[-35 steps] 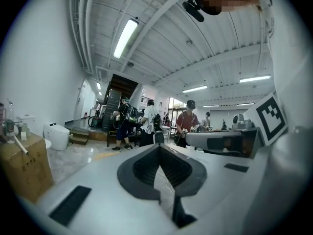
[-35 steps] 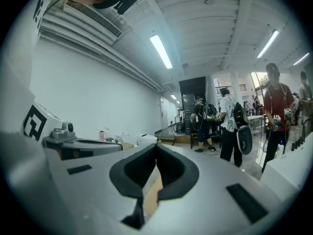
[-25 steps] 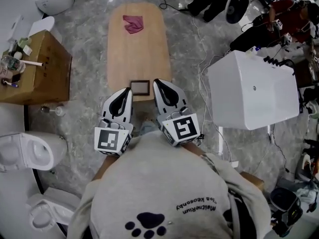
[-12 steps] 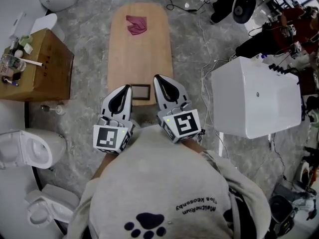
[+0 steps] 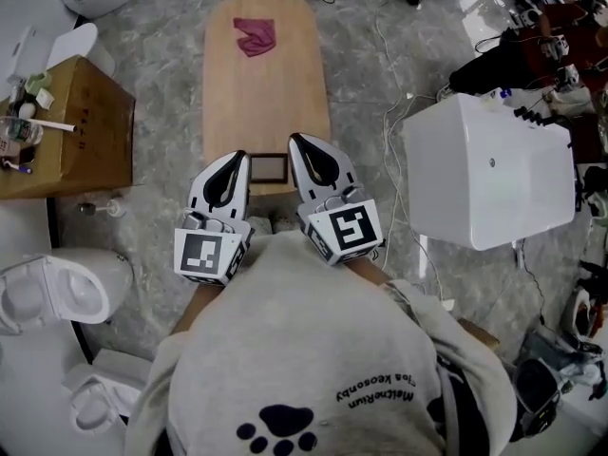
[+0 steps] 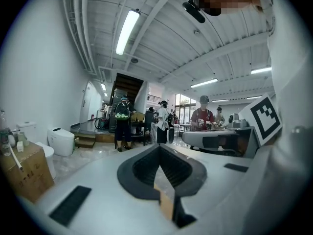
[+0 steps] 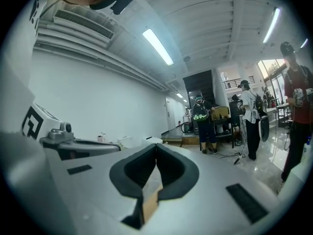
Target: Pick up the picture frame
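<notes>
Though clenched empty, left hand-held gripper (image 5: 235,159) and right hand-held gripper (image 5: 298,146) beside picture frame (image 5: 269,167) at near edge of table (image 5: 266,84).

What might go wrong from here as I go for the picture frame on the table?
1. The left gripper and right gripper are both shut, so they could bump the picture frame rather than grip it.
2. The picture frame lies flat near the table's near end, so a nudge might slide it off.
3. Lying flat, it probably offers little edge to pinch.

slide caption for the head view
Left gripper and right gripper, both shut, flank the picture frame on the table
</notes>
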A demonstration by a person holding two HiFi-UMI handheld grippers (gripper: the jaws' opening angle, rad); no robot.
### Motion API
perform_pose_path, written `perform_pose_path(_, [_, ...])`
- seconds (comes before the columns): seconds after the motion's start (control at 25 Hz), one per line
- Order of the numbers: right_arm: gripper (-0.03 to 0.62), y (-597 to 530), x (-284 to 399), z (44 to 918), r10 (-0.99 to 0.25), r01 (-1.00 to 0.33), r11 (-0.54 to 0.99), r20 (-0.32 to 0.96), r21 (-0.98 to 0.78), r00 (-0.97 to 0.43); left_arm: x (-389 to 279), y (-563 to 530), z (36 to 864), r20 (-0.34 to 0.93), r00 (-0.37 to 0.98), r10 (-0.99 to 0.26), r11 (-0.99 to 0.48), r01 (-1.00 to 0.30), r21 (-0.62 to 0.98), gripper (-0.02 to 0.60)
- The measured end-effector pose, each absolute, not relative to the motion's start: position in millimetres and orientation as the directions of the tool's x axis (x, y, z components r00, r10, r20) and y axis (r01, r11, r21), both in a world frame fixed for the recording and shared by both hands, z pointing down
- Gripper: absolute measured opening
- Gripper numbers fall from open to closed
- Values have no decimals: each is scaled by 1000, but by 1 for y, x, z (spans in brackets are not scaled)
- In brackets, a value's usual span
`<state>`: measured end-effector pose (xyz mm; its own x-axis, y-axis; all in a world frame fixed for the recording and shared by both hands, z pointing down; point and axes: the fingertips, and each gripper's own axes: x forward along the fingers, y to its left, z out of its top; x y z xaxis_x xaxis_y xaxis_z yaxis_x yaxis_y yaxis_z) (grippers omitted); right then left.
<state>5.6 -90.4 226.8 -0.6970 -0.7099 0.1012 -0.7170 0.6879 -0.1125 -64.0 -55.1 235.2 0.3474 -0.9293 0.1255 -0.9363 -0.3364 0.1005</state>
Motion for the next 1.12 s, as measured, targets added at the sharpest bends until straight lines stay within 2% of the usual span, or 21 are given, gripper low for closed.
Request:
perform_pose_path(0.4, [9, -105, 5, 241, -736, -750, 657, 152, -70, -659, -68, -78, 245, 202, 400, -894, -383, -916, 118, 9])
perform_pose_path(0.6, [9, -110, -1, 243, -738, -750, 660, 156, -40, -657, -74, -88, 248, 160, 406, -900, -394, -913, 102, 8])
perform_pose_path(1.12, [9, -126, -2, 274, -738, -757, 652, 188, -52, -648, -81, -105, 282, 203, 392, -897, -388, -920, 64, 9])
